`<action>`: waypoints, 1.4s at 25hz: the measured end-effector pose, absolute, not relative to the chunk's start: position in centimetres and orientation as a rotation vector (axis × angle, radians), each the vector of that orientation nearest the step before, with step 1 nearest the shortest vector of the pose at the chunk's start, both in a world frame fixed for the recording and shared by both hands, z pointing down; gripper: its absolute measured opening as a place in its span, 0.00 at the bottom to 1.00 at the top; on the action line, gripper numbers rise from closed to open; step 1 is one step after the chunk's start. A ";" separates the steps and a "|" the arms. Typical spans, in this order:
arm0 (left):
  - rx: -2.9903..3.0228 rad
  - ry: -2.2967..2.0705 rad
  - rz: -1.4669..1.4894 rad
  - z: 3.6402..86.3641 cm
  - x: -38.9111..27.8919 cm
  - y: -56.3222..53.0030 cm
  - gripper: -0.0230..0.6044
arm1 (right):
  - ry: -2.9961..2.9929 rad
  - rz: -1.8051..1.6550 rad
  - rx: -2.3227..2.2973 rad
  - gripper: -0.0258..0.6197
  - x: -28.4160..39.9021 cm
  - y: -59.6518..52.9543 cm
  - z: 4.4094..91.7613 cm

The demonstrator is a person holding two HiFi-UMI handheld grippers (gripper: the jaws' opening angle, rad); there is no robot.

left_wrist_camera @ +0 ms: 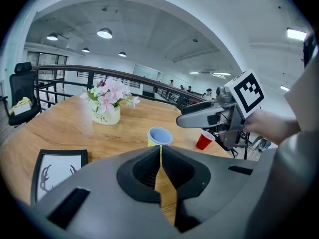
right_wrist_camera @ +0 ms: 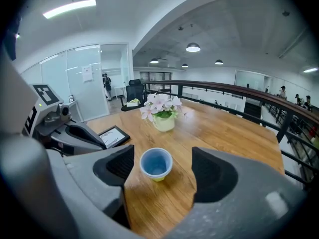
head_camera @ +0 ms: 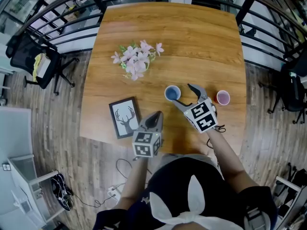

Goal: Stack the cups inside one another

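A cup (head_camera: 172, 93) that is blue inside and yellow outside stands upright on the wooden table (head_camera: 201, 42). My right gripper (head_camera: 184, 95) is open just to its right, one finger behind the cup and one in front. In the right gripper view the cup (right_wrist_camera: 156, 164) sits between and slightly beyond the wide-apart jaws of the right gripper (right_wrist_camera: 162, 189), touching neither. A red cup (head_camera: 223, 97) stands alone further right. My left gripper (head_camera: 157, 116) is shut and empty near the front edge, pointing at the cup (left_wrist_camera: 159, 136); the left gripper (left_wrist_camera: 160, 159) shows its jaws together.
A vase of pink flowers (head_camera: 137, 60) stands at mid-table and a framed deer picture (head_camera: 124, 117) lies at the front left. A railing (head_camera: 268, 37) runs round the table's far sides. An office chair (head_camera: 33, 61) stands off to the left.
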State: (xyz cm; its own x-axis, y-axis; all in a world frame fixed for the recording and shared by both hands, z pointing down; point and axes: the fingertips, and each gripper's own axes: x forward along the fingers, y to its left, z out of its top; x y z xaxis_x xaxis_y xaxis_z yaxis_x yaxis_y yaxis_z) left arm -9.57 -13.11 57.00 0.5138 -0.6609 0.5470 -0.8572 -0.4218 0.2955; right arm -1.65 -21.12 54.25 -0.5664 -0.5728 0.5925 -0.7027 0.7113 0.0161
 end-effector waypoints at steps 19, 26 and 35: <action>2.265 -1.217 0.470 55.8 -7.9 -12.1 0.08 | -2.211 0.380 1.329 0.60 11.3 -20.5 52.2; 2.276 -1.215 0.474 55.3 -7.8 -12.1 0.08 | -2.125 0.417 1.457 0.60 16.8 -19.5 52.4; 2.289 -1.203 0.489 55.1 -7.1 -11.8 0.08 | -2.079 0.449 1.521 0.60 19.8 -18.4 53.0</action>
State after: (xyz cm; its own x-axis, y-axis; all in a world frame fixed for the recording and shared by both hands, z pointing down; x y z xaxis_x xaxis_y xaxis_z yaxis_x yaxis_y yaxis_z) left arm -7.15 -11.84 55.10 0.5444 -0.6539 0.5254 -0.8351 -0.4817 0.2656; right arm 19.83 -18.41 53.02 -0.2335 -0.7758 0.5862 -0.9485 0.3145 0.0383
